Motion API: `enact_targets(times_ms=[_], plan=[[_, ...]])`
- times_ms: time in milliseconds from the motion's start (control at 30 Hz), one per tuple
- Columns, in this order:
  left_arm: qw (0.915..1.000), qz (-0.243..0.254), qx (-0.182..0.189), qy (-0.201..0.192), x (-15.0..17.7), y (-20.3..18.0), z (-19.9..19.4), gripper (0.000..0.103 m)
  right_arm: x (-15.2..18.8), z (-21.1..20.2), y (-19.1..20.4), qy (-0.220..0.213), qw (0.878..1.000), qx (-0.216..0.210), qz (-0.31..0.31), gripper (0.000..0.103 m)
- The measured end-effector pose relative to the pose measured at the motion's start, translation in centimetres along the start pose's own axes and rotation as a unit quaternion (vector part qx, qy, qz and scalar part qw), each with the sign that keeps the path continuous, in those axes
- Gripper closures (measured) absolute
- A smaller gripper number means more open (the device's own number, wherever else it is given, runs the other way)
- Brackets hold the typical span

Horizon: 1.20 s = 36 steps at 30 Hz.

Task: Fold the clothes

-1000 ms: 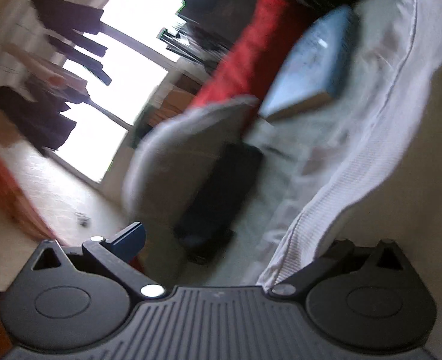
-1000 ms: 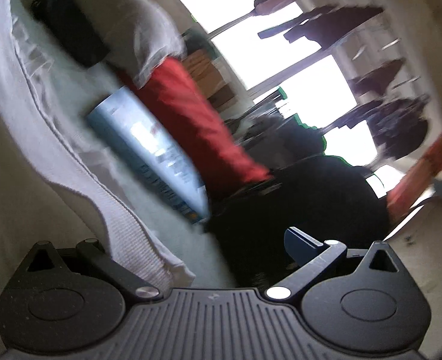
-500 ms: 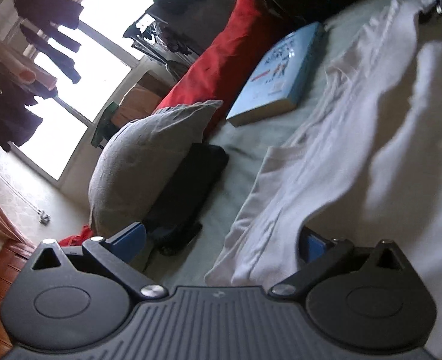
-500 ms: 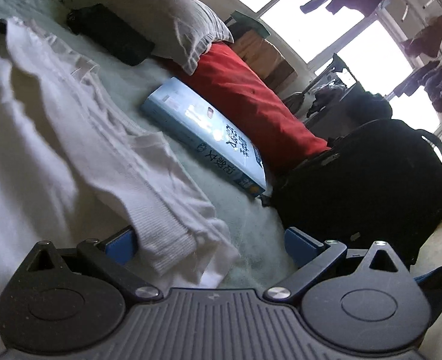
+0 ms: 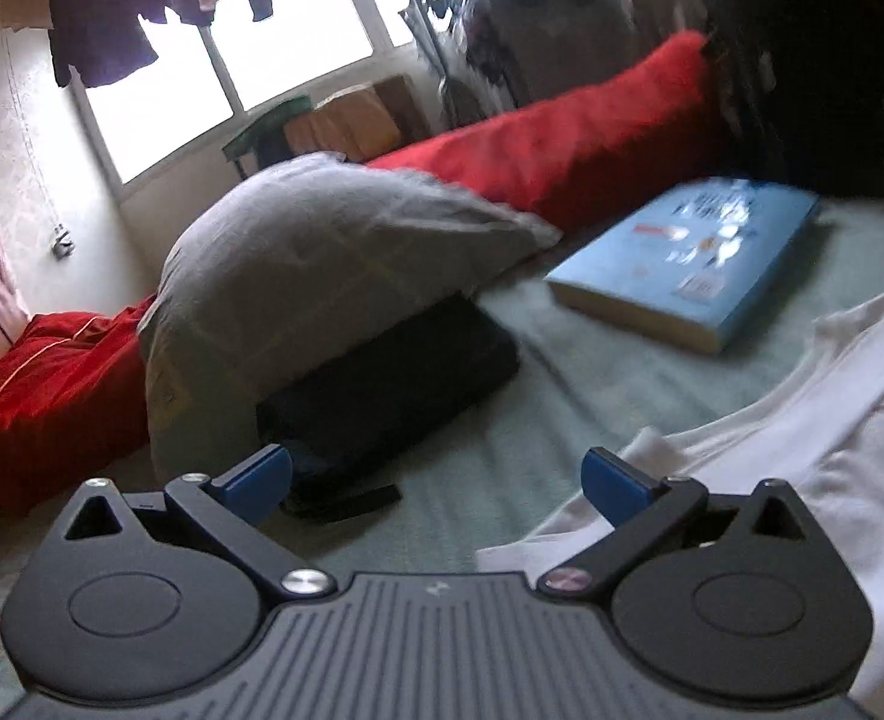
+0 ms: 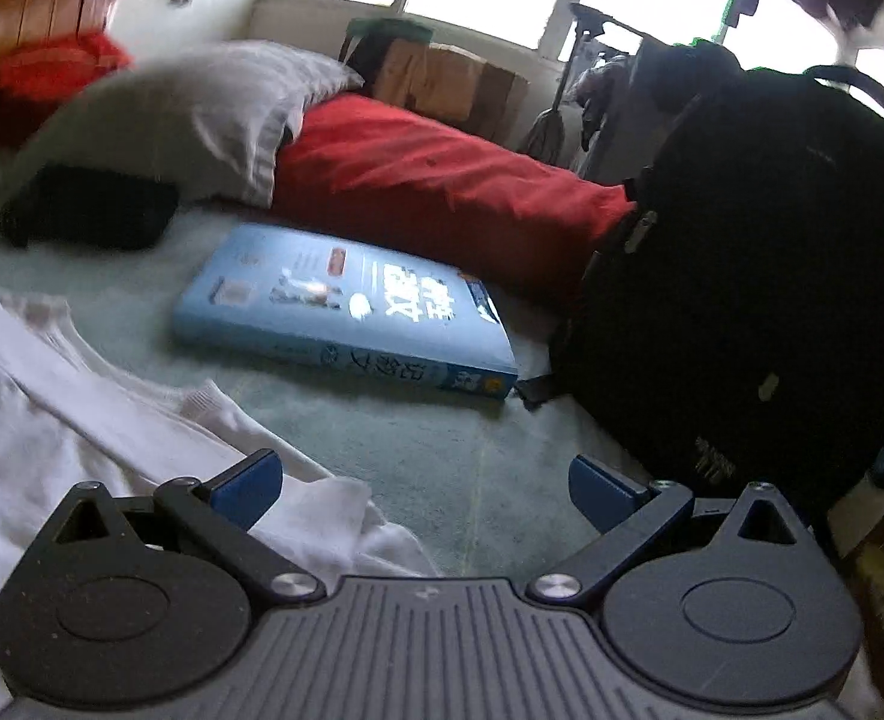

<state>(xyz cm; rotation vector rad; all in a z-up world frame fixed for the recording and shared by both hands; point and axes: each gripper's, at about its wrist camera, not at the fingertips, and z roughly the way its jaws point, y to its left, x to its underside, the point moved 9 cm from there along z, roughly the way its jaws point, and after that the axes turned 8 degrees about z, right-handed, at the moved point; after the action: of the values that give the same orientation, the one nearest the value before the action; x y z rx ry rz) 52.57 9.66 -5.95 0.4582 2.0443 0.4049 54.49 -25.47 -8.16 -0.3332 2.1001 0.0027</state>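
**Both grippers spread wide beside the white garment**

The white garment [image 5: 814, 438] lies flat on the pale green bed cover [image 5: 562, 414], nearer the cameras than the blue book [image 5: 688, 258]. The left gripper [image 5: 436, 477] has its blue-tipped fingers [image 5: 256, 474] spread apart with nothing between them; its right finger sits over the garment's edge, though contact cannot be judged. The right gripper [image 6: 421, 483] is likewise parted and empty, its left finger over the garment's [image 6: 82, 420] corner. Behind the book [image 6: 340, 312] runs a long red cushion [image 6: 436, 180]. Left of the book a grey pillow [image 5: 322, 276] rests on a folded black item [image 5: 394, 384]. Right of the book stands a black backpack [image 6: 760, 276], close to it.
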Motion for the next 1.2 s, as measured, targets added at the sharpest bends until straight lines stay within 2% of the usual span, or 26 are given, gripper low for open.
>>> enact_targets(times_ms=[100,200,267,333,433,500,567,633,733,833,867,933,967,1033,1100,1200], plan=[[0.9980,0.016,0.060,-0.016,1.1,-2.5,-3.4,0.001,1.0,-3.0,1.5,-0.004,0.998,-0.063,0.020,0.000],[0.9881,0.012,0.153,-0.016,3.7,-5.8,-6.7,0.001,3.4,-6.1,3.9,0.010,0.988,-0.147,0.037,0.000],[0.9792,-0.011,0.202,-0.001,5.7,-7.2,-7.8,0.001,5.5,-7.8,5.2,0.027,0.979,-0.196,0.053,0.000],[0.9724,-0.033,0.229,0.027,8.2,-7.9,-8.0,0.001,7.9,-8.7,5.8,0.055,0.970,-0.224,0.074,0.000],[0.9714,-0.063,0.224,0.048,10.9,-7.4,-8.1,0.001,12.1,-9.3,5.4,0.101,0.963,-0.227,0.103,0.000],[0.9701,-0.071,0.227,0.048,11.0,-6.9,-8.9,0.001,13.4,-10.4,4.6,0.093,0.961,-0.227,0.127,0.000],[0.9687,-0.078,0.230,0.053,10.8,-6.4,-9.6,0.001,13.3,-11.7,3.9,0.088,0.959,-0.224,0.147,0.000],[0.9664,-0.087,0.236,0.053,10.2,-6.3,-10.1,0.001,12.7,-12.4,3.5,0.089,0.963,-0.206,0.151,0.000],[0.9620,-0.109,0.248,0.031,9.6,-6.6,-10.5,0.001,10.9,-13.0,3.7,0.055,0.965,-0.210,0.146,0.000],[0.9484,-0.152,0.270,0.070,11.0,-7.6,-9.2,0.001,10.3,-12.3,4.9,0.056,0.964,-0.217,0.141,0.000],[0.9475,-0.151,0.272,0.076,11.6,-7.7,-9.1,0.001,10.9,-11.9,5.3,0.069,0.965,-0.214,0.136,0.001],[0.9539,-0.130,0.261,0.069,12.4,-7.5,-9.9,0.001,12.6,-11.0,5.2,0.103,0.967,-0.193,0.131,0.003],[0.9566,-0.121,0.256,0.068,12.7,-7.4,-10.3,0.001,13.4,-11.0,4.8,0.112,0.967,-0.189,0.131,0.010],[0.9615,-0.098,0.244,0.078,12.9,-6.9,-11.6,0.001,13.7,-12.2,3.9,0.099,0.966,-0.195,0.138,0.010],[0.9703,-0.060,0.222,0.074,12.5,-6.5,-12.9,0.001,13.3,-13.5,3.0,0.095,0.971,-0.172,0.134,0.005],[0.9845,0.038,0.163,0.054,11.4,-7.0,-14.5,0.001,12.2,-15.2,3.2,0.072,0.986,-0.135,0.073,0.004]])
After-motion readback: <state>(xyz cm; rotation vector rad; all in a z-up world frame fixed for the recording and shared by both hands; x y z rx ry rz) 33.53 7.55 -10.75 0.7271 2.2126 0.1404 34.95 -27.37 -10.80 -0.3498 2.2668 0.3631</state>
